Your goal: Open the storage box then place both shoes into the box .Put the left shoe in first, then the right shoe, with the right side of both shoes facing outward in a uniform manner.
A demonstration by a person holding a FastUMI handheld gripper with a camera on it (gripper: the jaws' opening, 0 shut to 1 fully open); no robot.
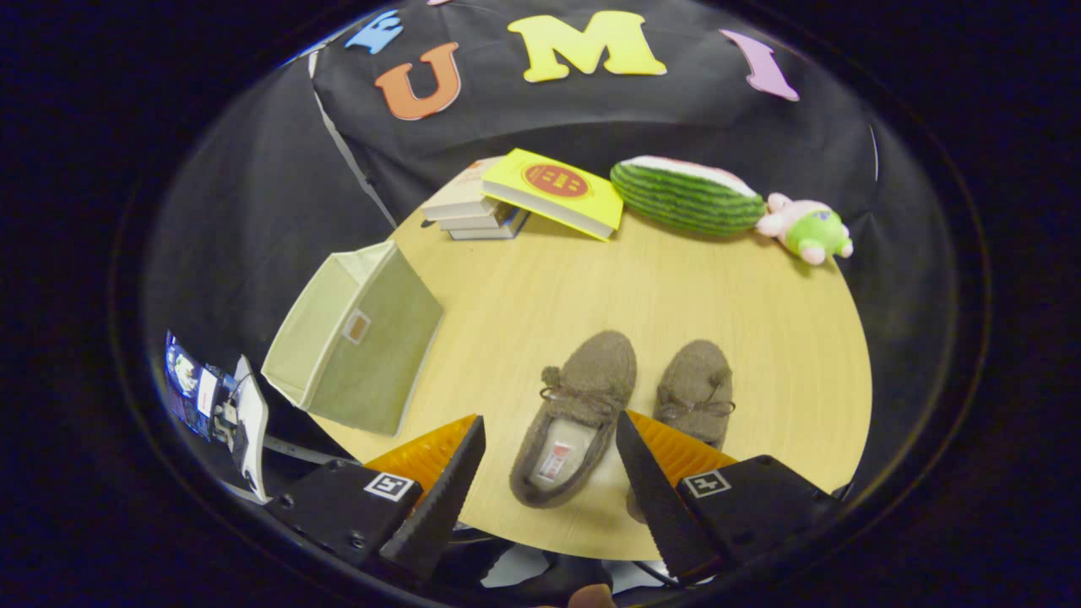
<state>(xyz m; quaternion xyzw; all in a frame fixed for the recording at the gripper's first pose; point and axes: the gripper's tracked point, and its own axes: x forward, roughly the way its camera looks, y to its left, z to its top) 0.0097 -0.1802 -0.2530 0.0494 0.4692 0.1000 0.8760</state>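
With its two fingers spread wide apart and gripping nothing, the gripper (pixel 549 439) hangs above the near edge of a round wooden table (pixel 659 287). Between the fingers lies the left-hand slipper (pixel 577 418), brown and fuzzy with a small bow, toe pointing away, its opening and pale insole toward the fingers; neither finger visibly touches it, though height above it is hard to judge. Second slipper (pixel 695 390) sits just beside the first, on the right, same direction, its heel end hidden behind the right finger. Both shoes are on the table top, side by side, close but apart. Storage box (pixel 355 338), a pale green fabric one, stands off to the left of the fingers at the table's left edge, well apart from the slippers; it looks open at the top, a small tag on the side facing the shoes, and the inside is barely seen from this angle. Beyond the shoes, at the far edge of the table: a stack of books (pixel 473 211) with a yellow book (pixel 557 192) leaning on top, a watermelon-slice plush (pixel 686 196) next to it, then a small pink and green plush toy (pixel 806 228) furthest right. Some white and blue gear (pixel 215 401) shows below the box, off the table, too distorted to identify.
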